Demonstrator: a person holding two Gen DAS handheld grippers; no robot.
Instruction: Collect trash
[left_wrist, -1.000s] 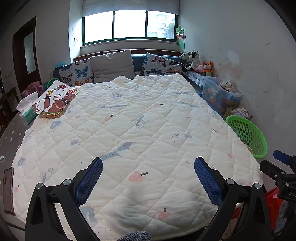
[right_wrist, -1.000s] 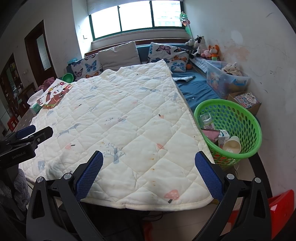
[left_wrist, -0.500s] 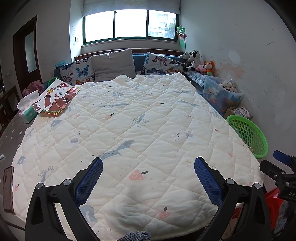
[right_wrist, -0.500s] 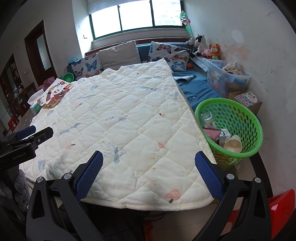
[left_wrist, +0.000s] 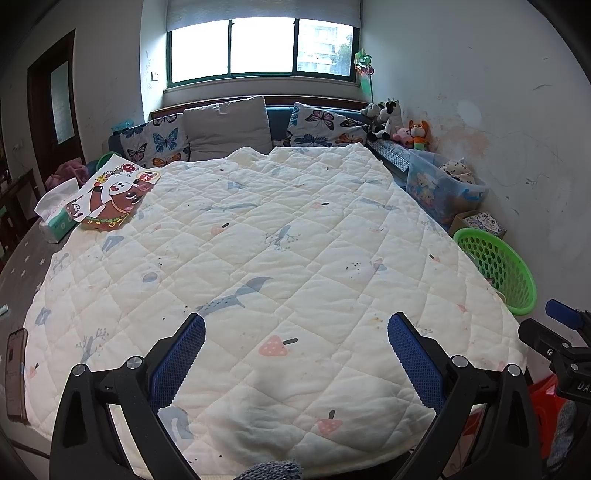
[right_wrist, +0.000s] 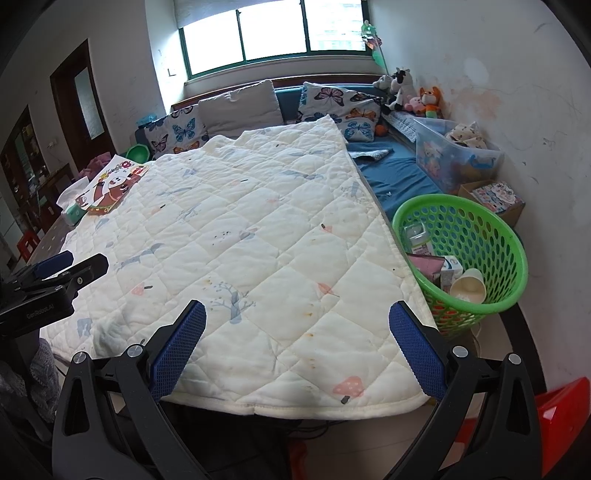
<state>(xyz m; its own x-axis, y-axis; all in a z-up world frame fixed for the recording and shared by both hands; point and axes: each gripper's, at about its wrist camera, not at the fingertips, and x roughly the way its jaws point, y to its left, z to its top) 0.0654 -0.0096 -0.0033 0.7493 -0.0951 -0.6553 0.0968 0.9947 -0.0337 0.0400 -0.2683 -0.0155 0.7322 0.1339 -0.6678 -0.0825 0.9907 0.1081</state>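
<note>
Since a second before almost nothing had shifted: we held left claw (left_wrist: 295, 343) and right claw (right_wrist: 297, 332) wide and empty, green basket (right_wrist: 461, 254) at right already holding trash.

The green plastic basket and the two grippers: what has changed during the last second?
Almost nothing: both views drift very slightly. The green plastic basket keeps its paper cup and cartons. The left gripper and right gripper stay open and empty over the white quilted blanket.
</note>
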